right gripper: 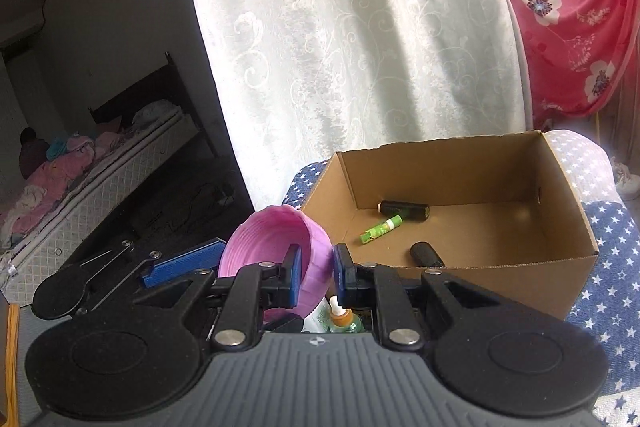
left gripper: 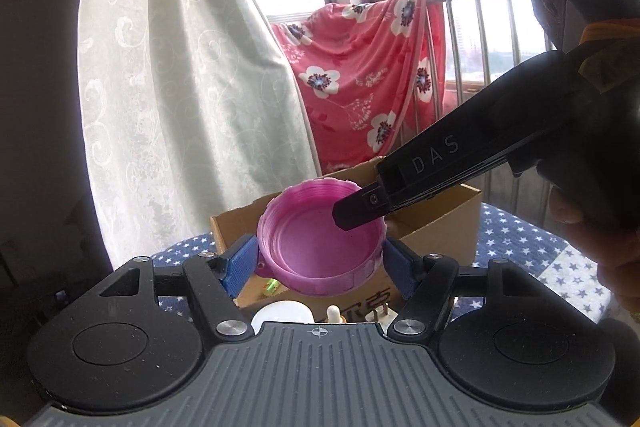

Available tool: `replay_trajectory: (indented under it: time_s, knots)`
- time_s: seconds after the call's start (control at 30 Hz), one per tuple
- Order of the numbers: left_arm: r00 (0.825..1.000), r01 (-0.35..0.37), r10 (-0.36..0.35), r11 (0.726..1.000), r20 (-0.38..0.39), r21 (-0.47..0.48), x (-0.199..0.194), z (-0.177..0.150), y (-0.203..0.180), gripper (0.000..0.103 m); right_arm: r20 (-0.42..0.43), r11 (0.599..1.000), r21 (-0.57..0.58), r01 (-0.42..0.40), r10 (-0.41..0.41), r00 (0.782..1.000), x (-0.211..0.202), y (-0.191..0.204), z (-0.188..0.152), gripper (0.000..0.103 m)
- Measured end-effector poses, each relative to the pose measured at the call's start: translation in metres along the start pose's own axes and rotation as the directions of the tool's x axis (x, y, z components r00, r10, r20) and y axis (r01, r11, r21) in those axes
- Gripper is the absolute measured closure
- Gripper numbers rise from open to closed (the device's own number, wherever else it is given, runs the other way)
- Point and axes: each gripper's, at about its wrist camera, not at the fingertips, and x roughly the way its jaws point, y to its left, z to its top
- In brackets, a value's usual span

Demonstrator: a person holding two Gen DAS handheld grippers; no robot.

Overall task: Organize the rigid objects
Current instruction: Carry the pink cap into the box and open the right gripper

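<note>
Two hand-held grippers are seen closed on one pink lid, a wide, shallow screw cap with ribbed sides. In the left wrist view the lid is held with its hollow side turned up and toward the camera, tilted, so that its short axis points up and back; no long axis can be named, the lid being round. The left hand-held gripper is held about half open, its blue pads pressed against opposite sides of the lid's rim. From the right of that view the right hand-held gripper reaches in slantwise, one finger lying inside the lid's hollow, with part of a hand behind it. In the right wrist view the right hand-held gripper is nearly shut, the lid's thin wall being pinched between its two pads. The lid is held in the air above the near left corner of an open cardboard box, which stands on a bench covered with a blue star-patterned cloth. Inside the box a black cylinder, a green tube and another dark object are seen lying on the bottom. Under the grippers, a small bottle with an orange band is partly seen.
</note>
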Motion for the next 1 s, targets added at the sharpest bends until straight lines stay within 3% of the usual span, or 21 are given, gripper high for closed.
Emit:
replay_trajectory:
  time_s: [0.2,0.37,0.47,0.67,0.87,1.0]
  knots:
    - [0.997,-0.034,0.032,0.999,-0.065,-0.029,0.023,0.018,0.034,0.034,-0.094,0.996,0.045,-0.075,0.079,0.992,0.045,-0.002,0.038,0.085]
    - [0.982,0.005,-0.019,0.997,-0.189,-0.073,0.062,0.026,0.062,0.035,-0.222,0.987,0.134,-0.086,0.115,0.968,0.095,-0.024,0.058,0.085]
    - [0.963,0.039,-0.055,0.997,-0.265,-0.066,0.093,0.03,0.069,0.035,-0.286,0.982,0.179,-0.061,0.111,0.952,0.12,-0.041,0.063,0.085]
    - [0.905,0.109,-0.122,0.992,-0.407,-0.057,0.154,0.032,0.069,0.035,-0.401,0.967,0.256,0.003,0.104,0.91,0.164,-0.084,0.061,0.085]
    - [0.862,0.128,-0.101,0.992,-0.497,0.02,0.178,0.024,0.053,0.034,-0.482,0.954,0.299,0.013,0.139,0.865,0.19,-0.111,0.052,0.085]
    - [0.842,0.124,-0.065,0.989,-0.535,0.075,0.189,0.02,0.046,0.034,-0.509,0.948,0.317,0.018,0.154,0.847,0.201,-0.12,0.048,0.085]
